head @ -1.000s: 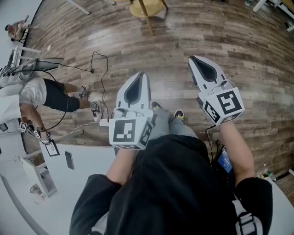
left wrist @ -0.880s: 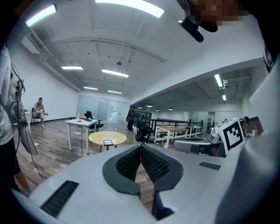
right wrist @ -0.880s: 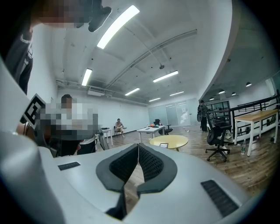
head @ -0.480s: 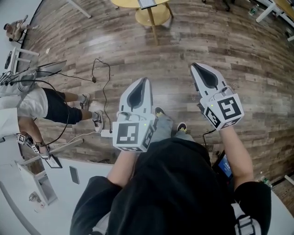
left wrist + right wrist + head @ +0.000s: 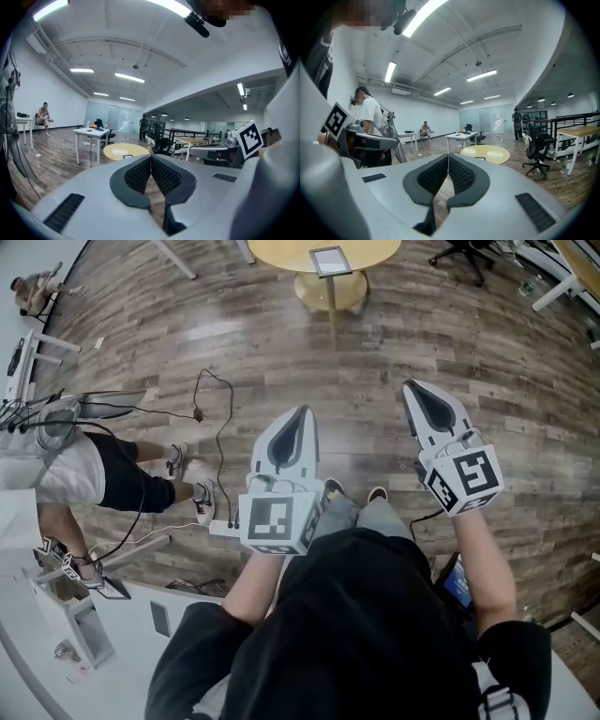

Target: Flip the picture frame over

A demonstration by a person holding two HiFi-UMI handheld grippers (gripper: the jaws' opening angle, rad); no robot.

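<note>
Left hand-held gripper [image 5: 301, 412] and right hand-held gripper [image 5: 411, 385]: jaws closed, empty, ribbed black pads [image 5: 138, 177]; rectangular picture frame [image 5: 330, 260] flat on round yellow table [image 5: 281, 251].

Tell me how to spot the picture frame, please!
Look over the brown wooden plank floor to the round yellow table at the top of the head view. Near its closest edge lies a small rectangular picture frame with a dark border and a pale middle. It is the only thing visible on that tabletop.
</note>
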